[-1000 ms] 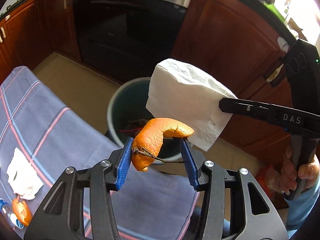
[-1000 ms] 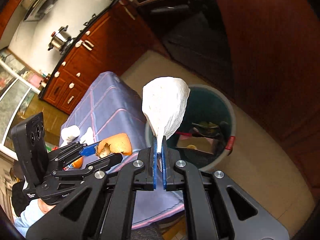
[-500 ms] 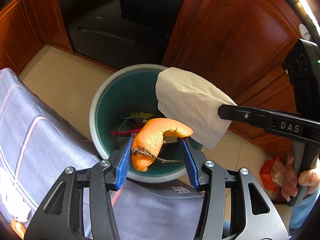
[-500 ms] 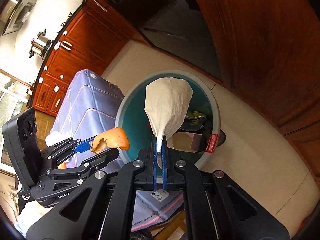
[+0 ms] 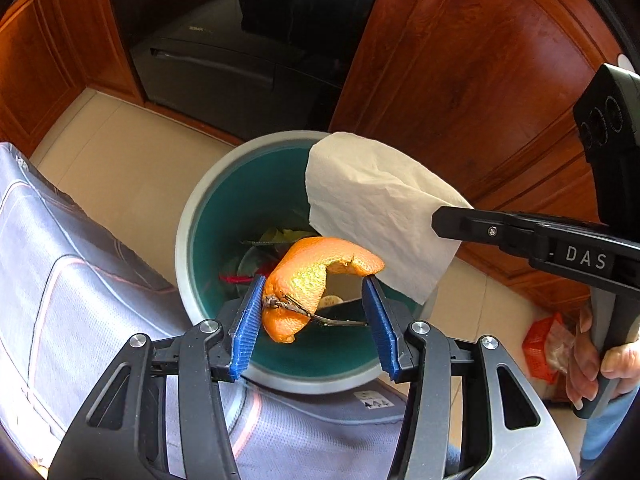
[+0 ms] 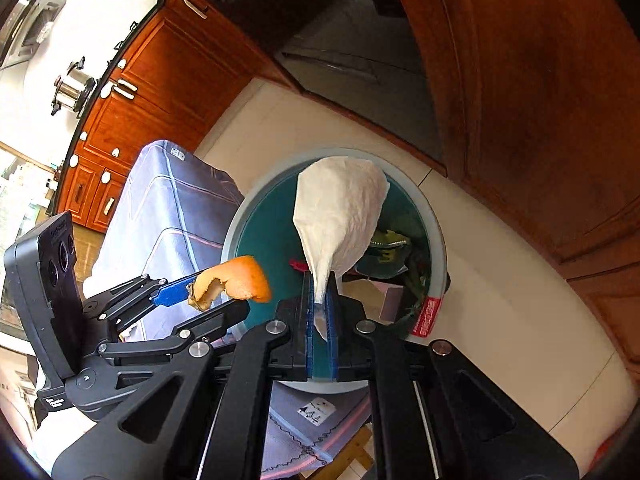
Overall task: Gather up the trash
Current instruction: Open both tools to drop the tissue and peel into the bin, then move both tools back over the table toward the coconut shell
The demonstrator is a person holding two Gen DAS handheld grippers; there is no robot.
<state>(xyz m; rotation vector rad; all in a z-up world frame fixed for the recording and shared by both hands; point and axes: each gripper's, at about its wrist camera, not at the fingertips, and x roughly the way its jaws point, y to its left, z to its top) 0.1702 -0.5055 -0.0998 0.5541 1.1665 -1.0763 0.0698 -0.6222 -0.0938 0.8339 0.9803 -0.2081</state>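
Orange peel point(image 5: 310, 280) sits clamped between the blue pads of the left hand-held gripper point(image 5: 312, 316), its dry stem spanning the gap, and hangs directly over the open teal bin point(image 5: 188, 240) on the floor beside the cloth-covered surface point(image 5: 60, 300), so letting go should drop it straight in. Right hand-held gripper point(image 6: 321, 320) is pinched tight on the lower corner of a white paper napkin point(image 6: 340, 216), the sheet standing up above the same bin mouth, likely for the same reason; neither piece is released yet.

A home kitchen: wooden cabinets point(image 6: 132, 92), oven point(image 5: 240, 40), steel pot point(image 6: 72, 86).
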